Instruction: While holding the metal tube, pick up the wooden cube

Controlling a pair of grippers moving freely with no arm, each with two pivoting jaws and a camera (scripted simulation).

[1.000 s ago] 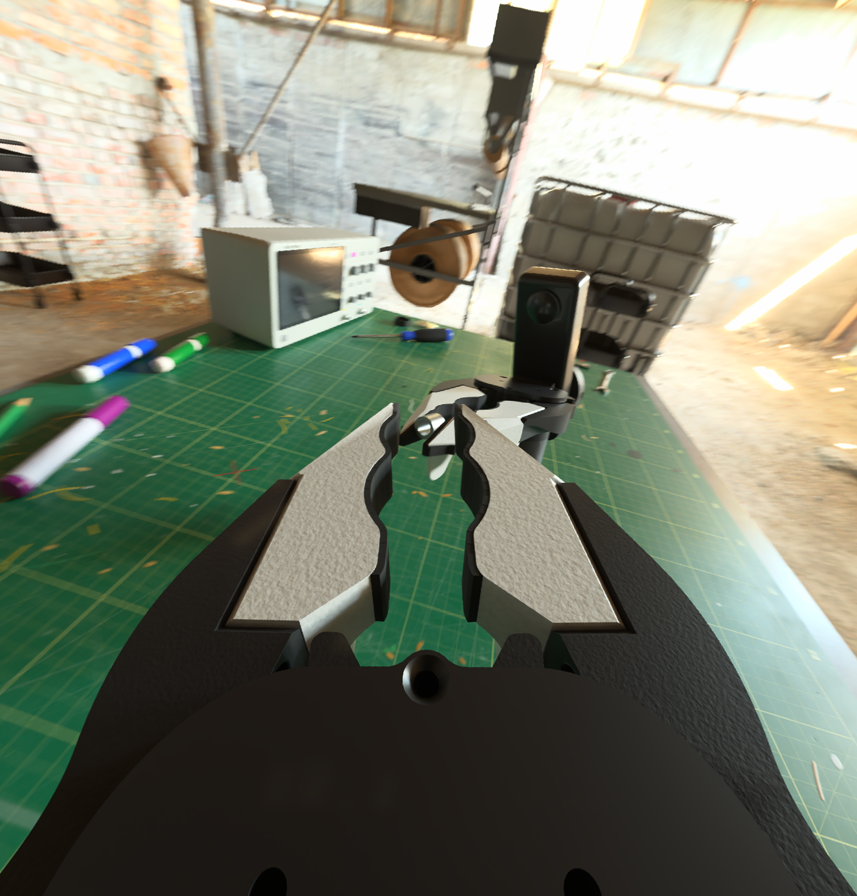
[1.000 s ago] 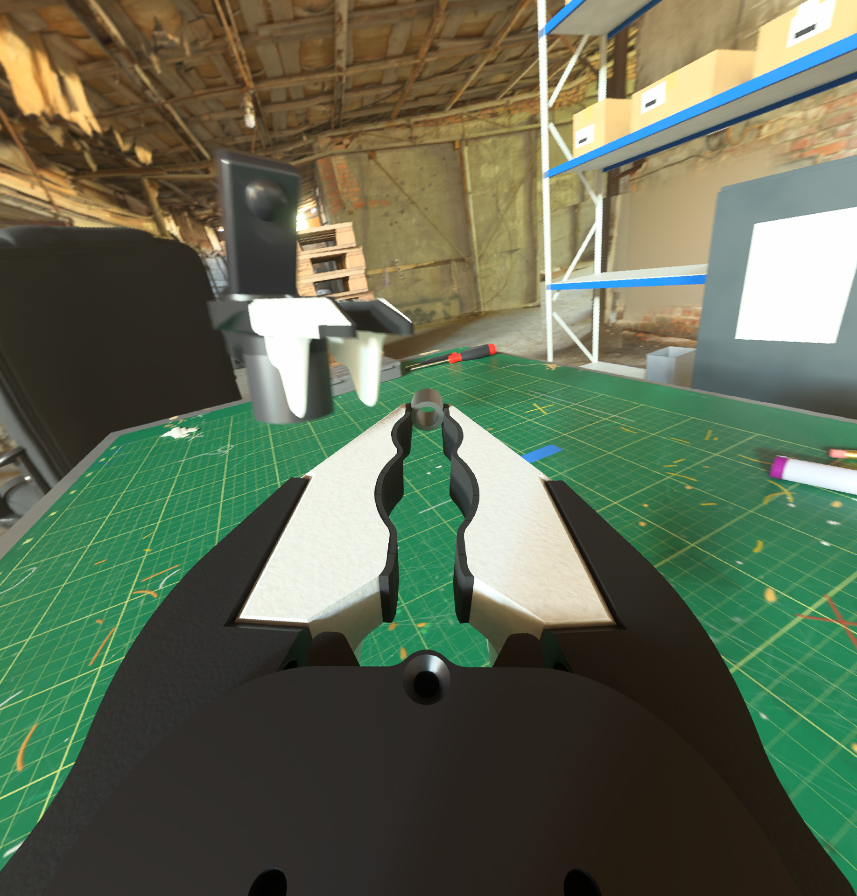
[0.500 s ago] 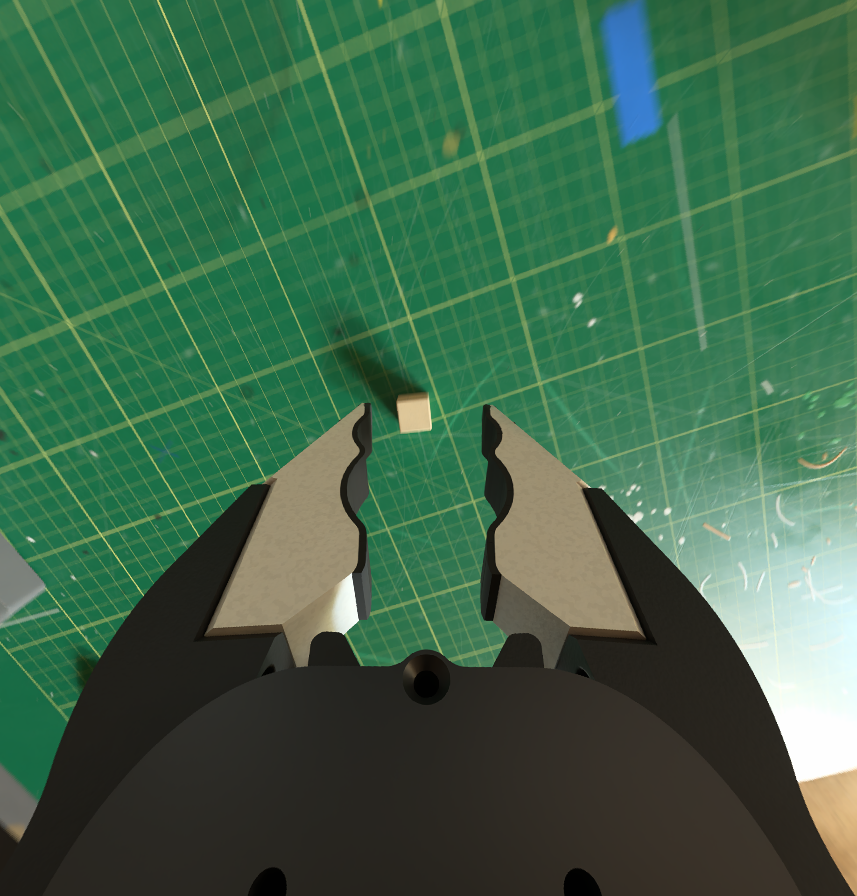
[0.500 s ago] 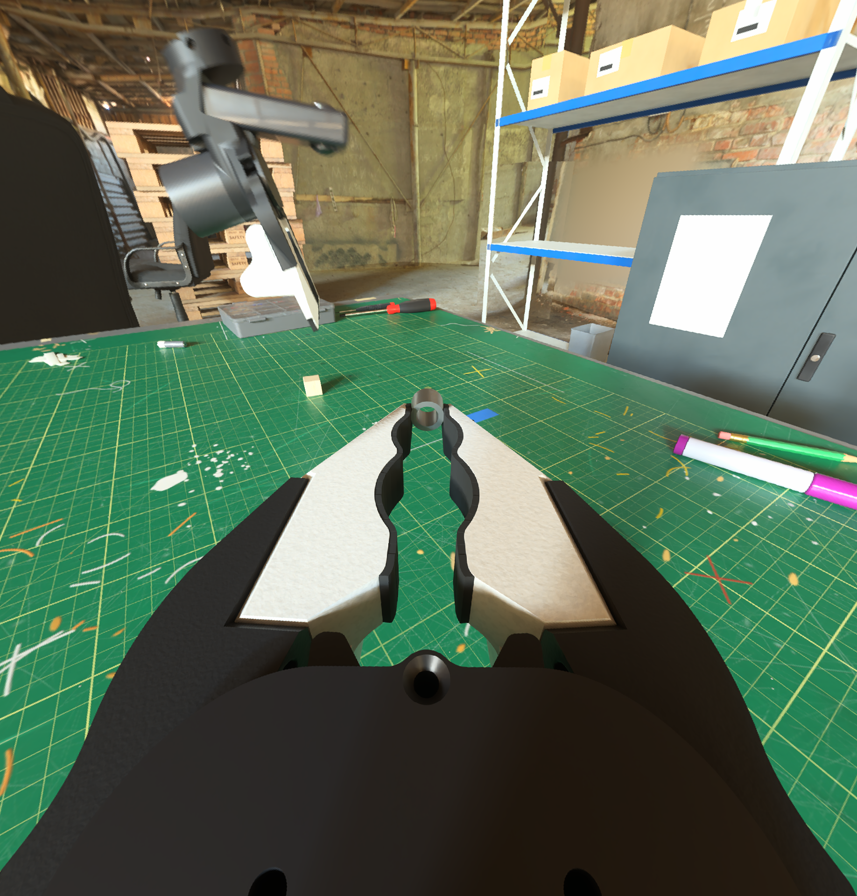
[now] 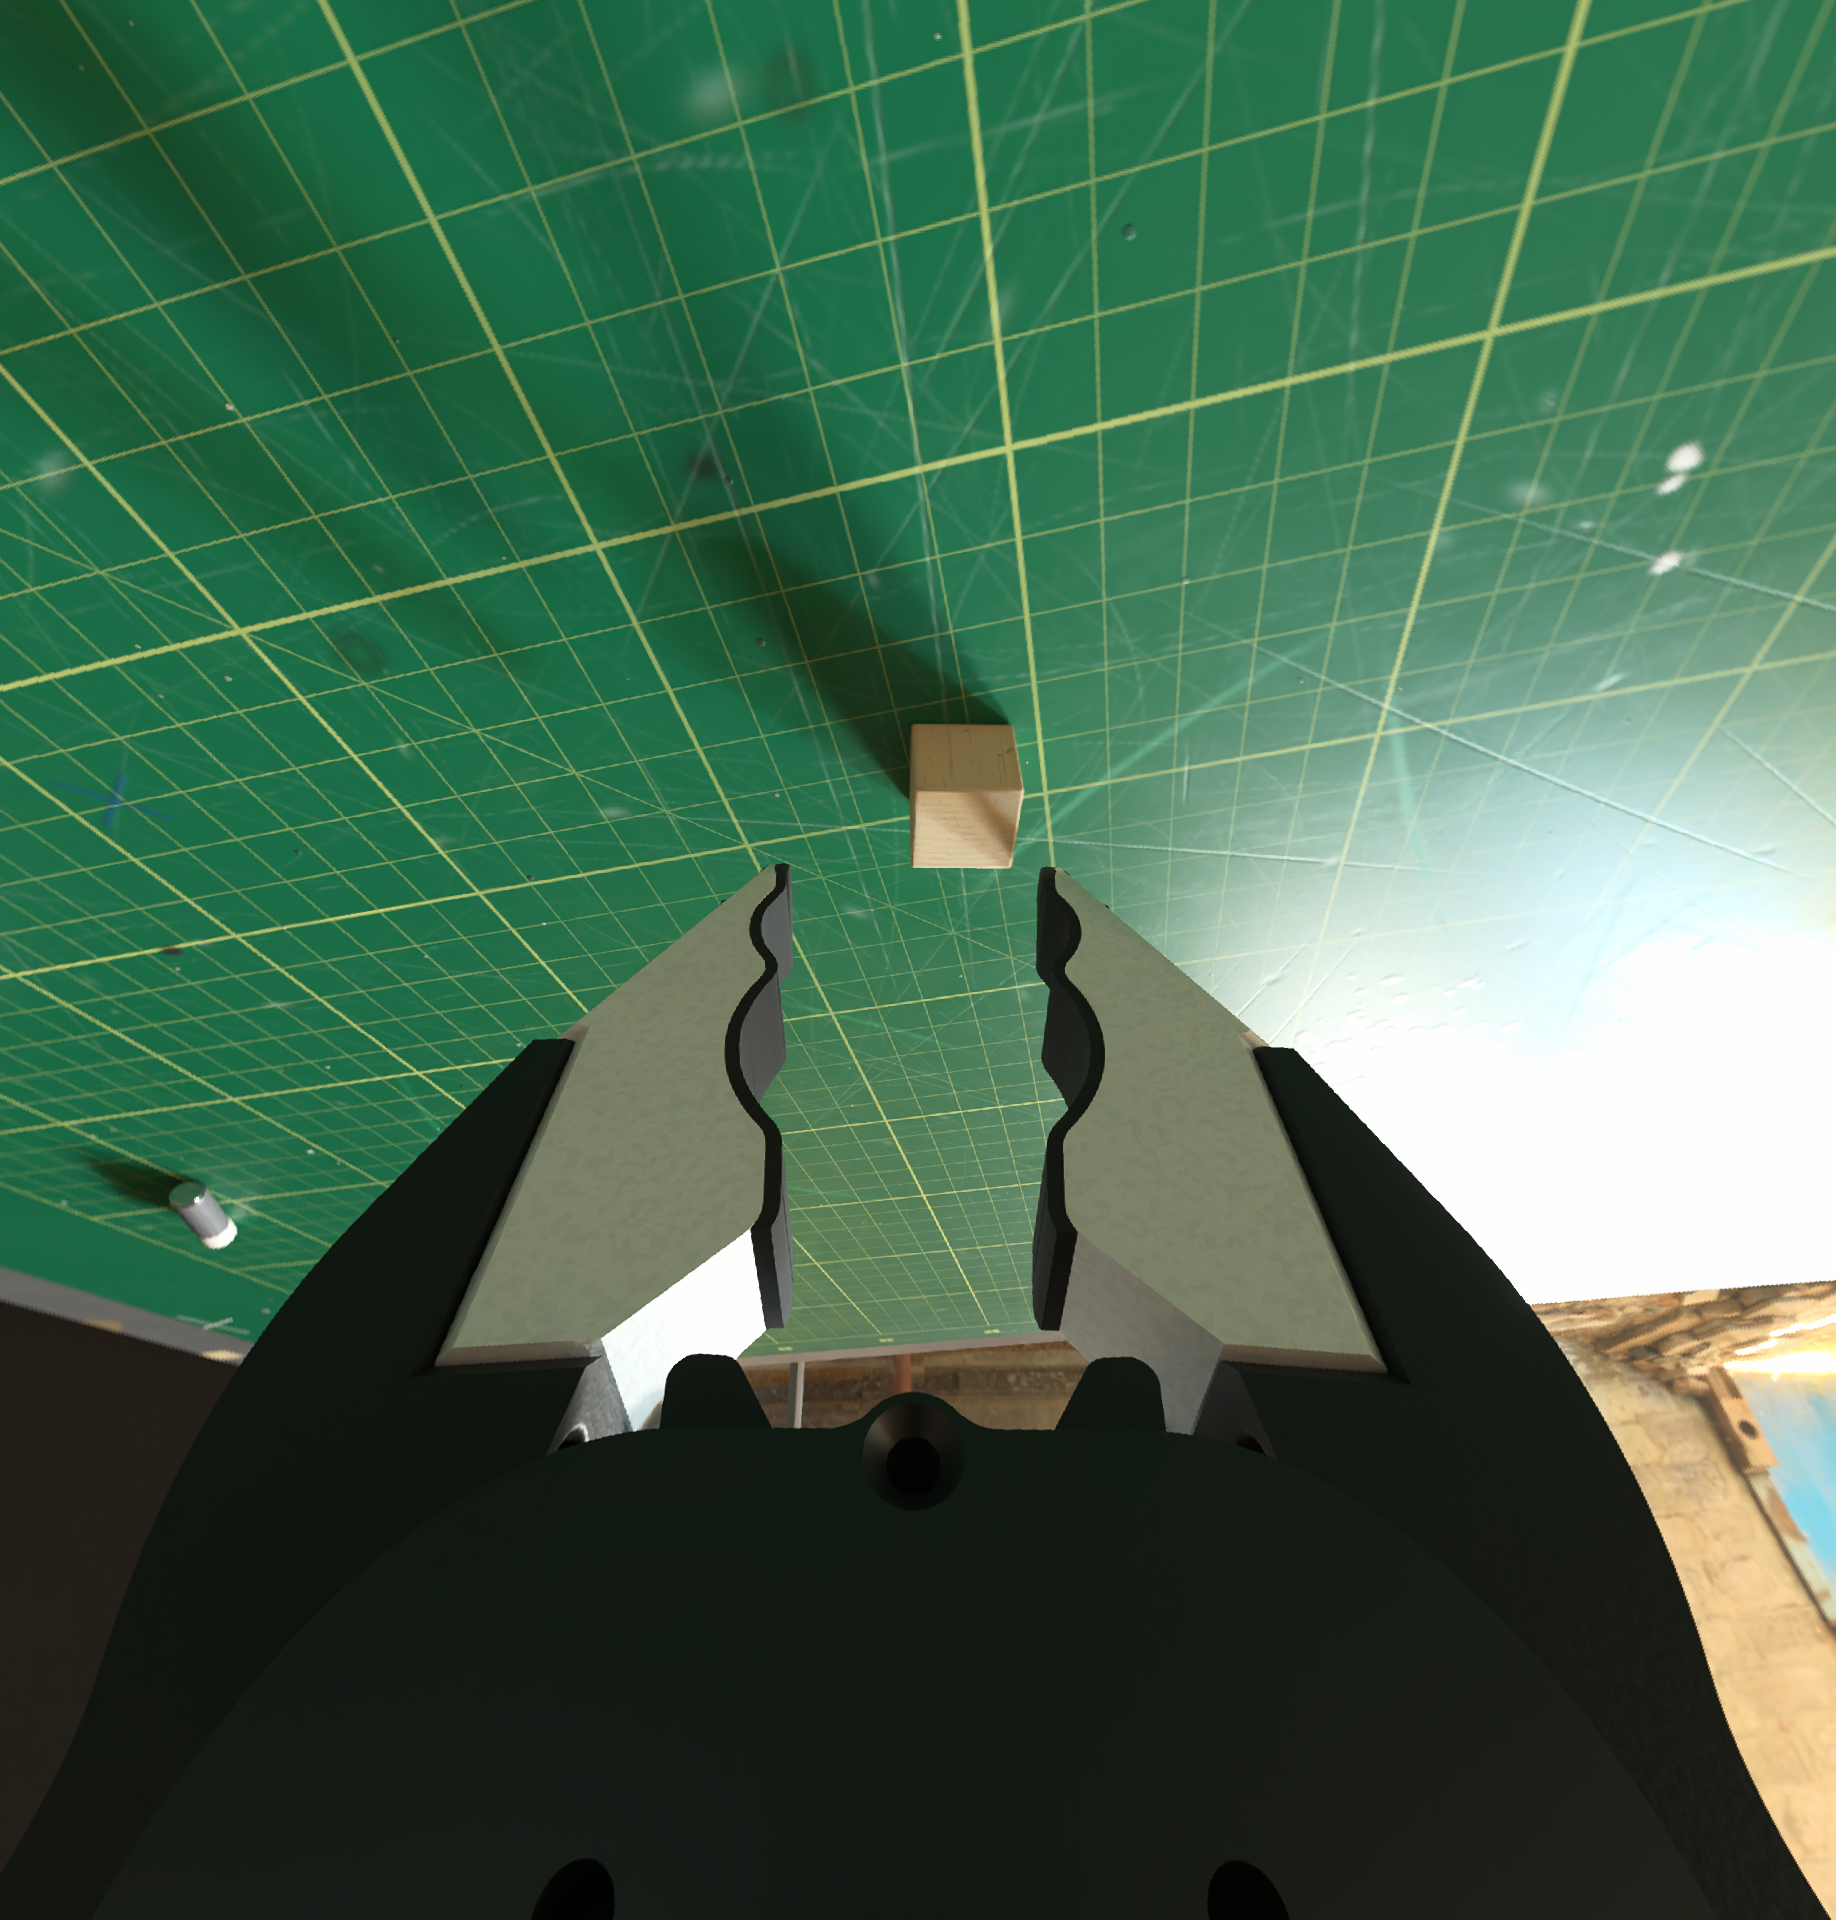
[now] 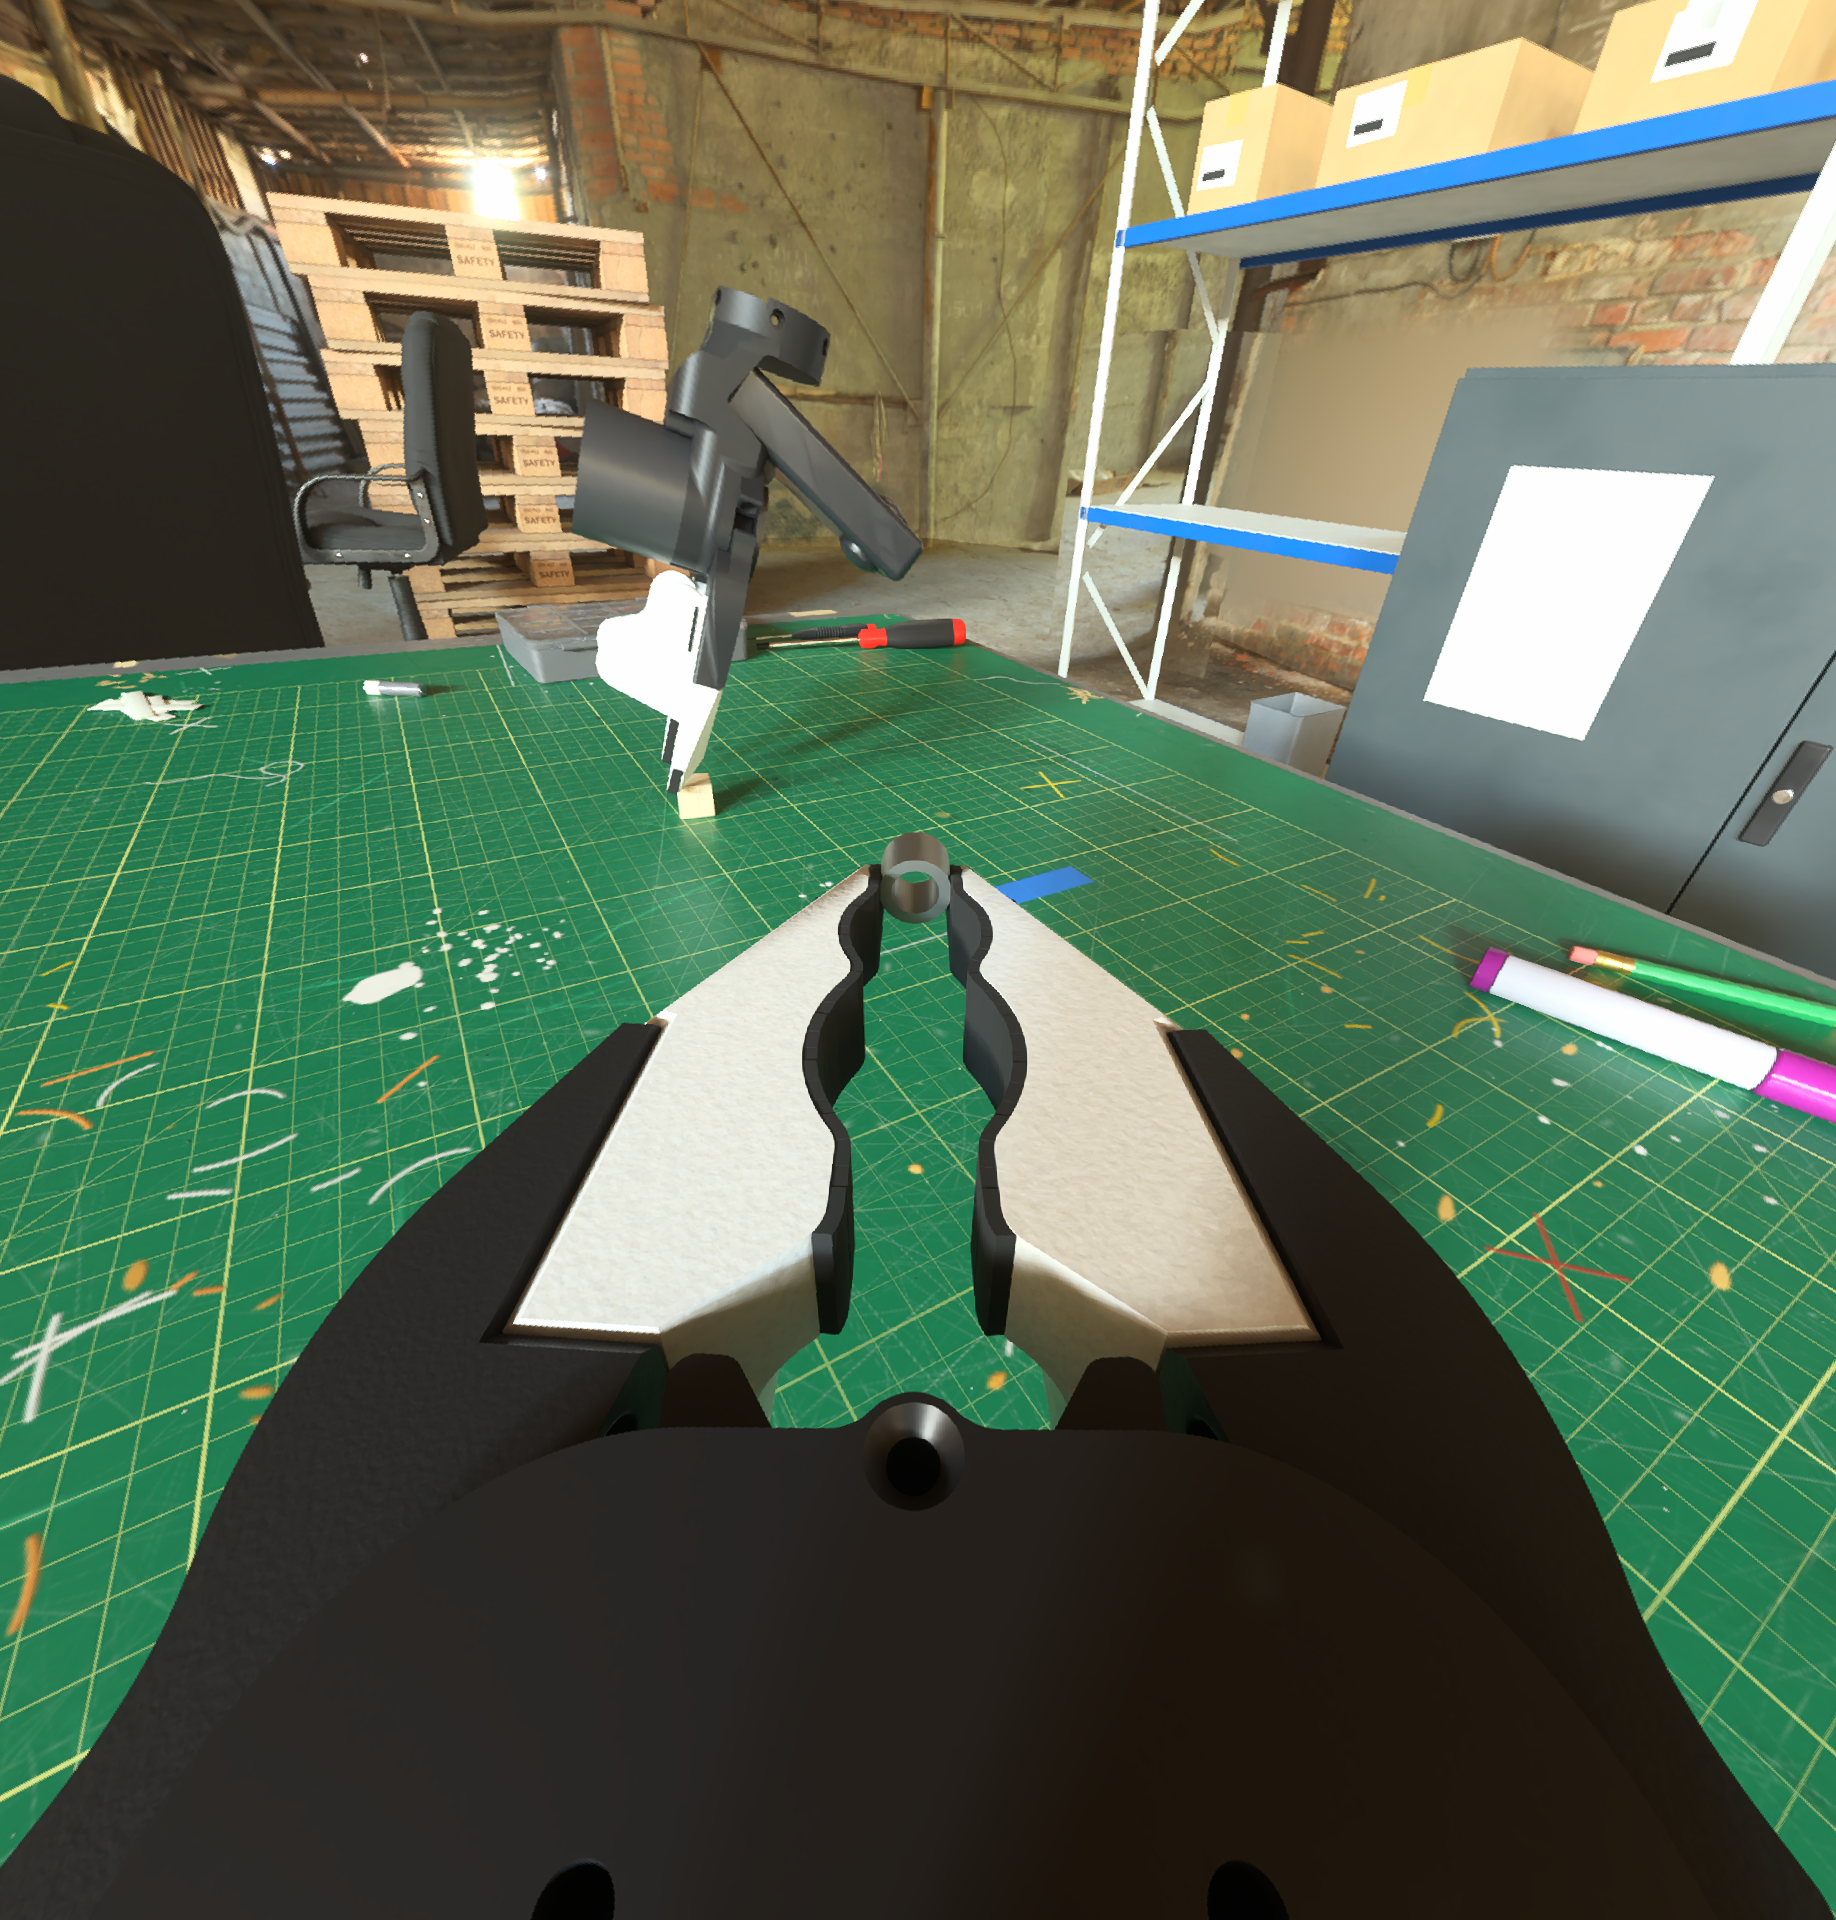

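Observation:
A small wooden cube (image 5: 964,796) lies on the green cutting mat (image 5: 478,436). My left gripper (image 5: 912,873) is open and points down at it, its fingertips just short of the cube, a little above the mat. In the right wrist view the cube (image 6: 698,798) sits under the left gripper (image 6: 677,774). My right gripper (image 6: 915,883) is shut on a short grey metal tube (image 6: 915,883) held at its fingertips, above the mat, well back from the cube.
A small grey and white cylinder (image 5: 204,1215) lies near the mat's edge. A pink and white marker (image 6: 1672,1039) and a green pencil (image 6: 1724,987) lie at the right. A red-handled screwdriver (image 6: 872,635) and a grey tray (image 6: 550,636) lie at the far edge. A grey cabinet (image 6: 1620,644) stands to the right.
My left gripper swung from level to pointing down and has descended close to the cube, jaws opened. My right gripper keeps the tube and has drawn back a little.

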